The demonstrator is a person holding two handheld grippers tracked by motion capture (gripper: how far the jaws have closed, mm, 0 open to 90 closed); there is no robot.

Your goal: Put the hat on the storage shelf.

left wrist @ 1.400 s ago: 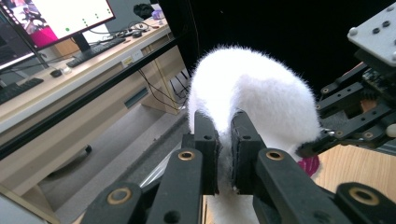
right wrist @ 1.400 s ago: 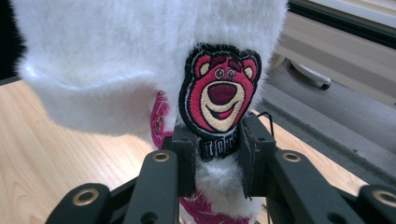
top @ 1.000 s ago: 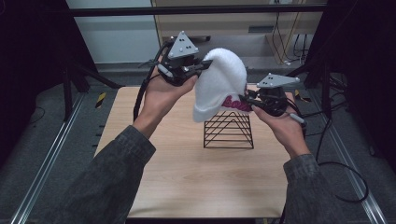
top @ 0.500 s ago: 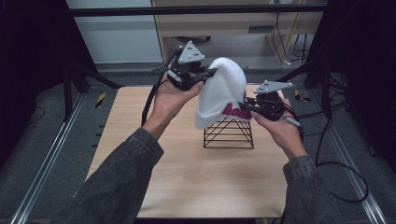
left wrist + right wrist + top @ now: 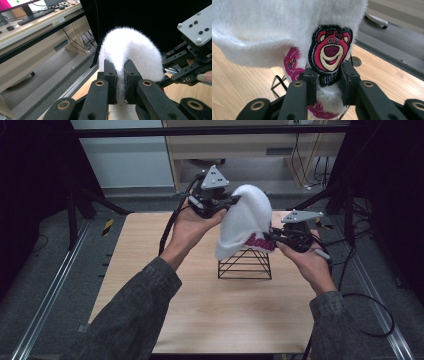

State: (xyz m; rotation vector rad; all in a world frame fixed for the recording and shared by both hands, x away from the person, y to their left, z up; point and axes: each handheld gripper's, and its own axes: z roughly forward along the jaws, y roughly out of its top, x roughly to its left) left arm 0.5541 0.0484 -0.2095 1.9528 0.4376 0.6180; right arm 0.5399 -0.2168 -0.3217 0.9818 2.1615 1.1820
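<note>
In the high view, a fluffy white hat (image 5: 245, 220) hangs over the black wire stand (image 5: 244, 264) on the wooden surface (image 5: 200, 310), stretched between the left claw (image 5: 231, 202) up top and the right claw (image 5: 274, 238) at its brim, probably to open it for the stand. The left gripper view shows that claw (image 5: 120, 75) pinching white fur. The right gripper view shows its claw (image 5: 328, 80) clamped beside the bear patch (image 5: 330, 51)

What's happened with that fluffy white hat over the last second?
The left gripper carried the top of the white hat rightward, and the right gripper moved left and down with the brim, bringing the hat over the wire stand. Both grippers stayed clamped on the hat; the stand stayed put.
</note>
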